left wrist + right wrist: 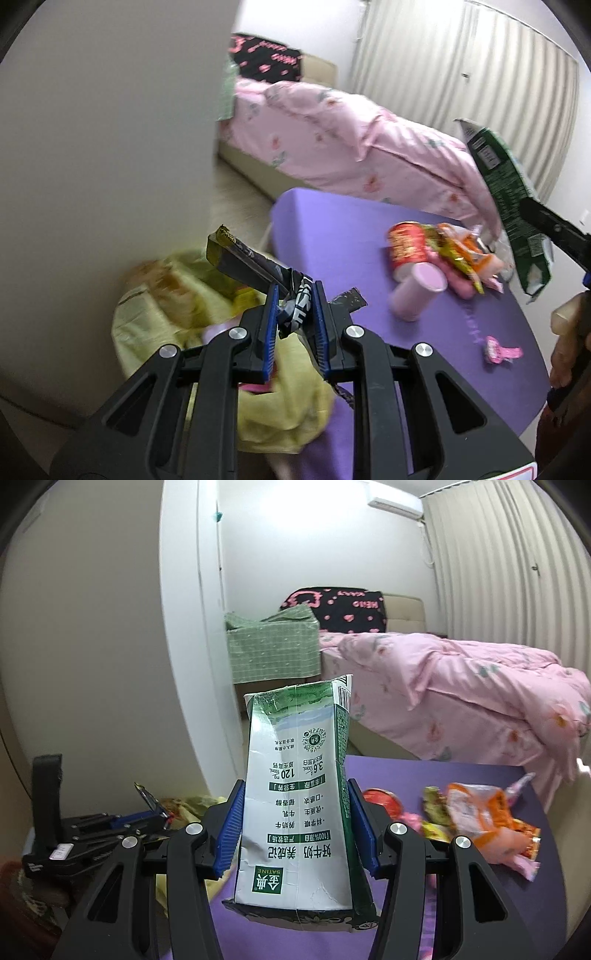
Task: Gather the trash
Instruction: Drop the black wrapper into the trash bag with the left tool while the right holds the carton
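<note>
So both hands loaded rn: left gripper [293, 314] clamped on a dark wrapper [255, 267], right gripper [295, 825] squeezing a milk carton [297, 797]. Next prob drop both in the yellow bag [155, 314] beside the purple table [332, 229]. More trash [439, 251] on it. Bedroom w/ pink bed [461, 679].

Crumpled black wrapper [258, 269] pinched in my left tongs; green-white milk carton [299, 794], upside down, clamped in my right.
</note>
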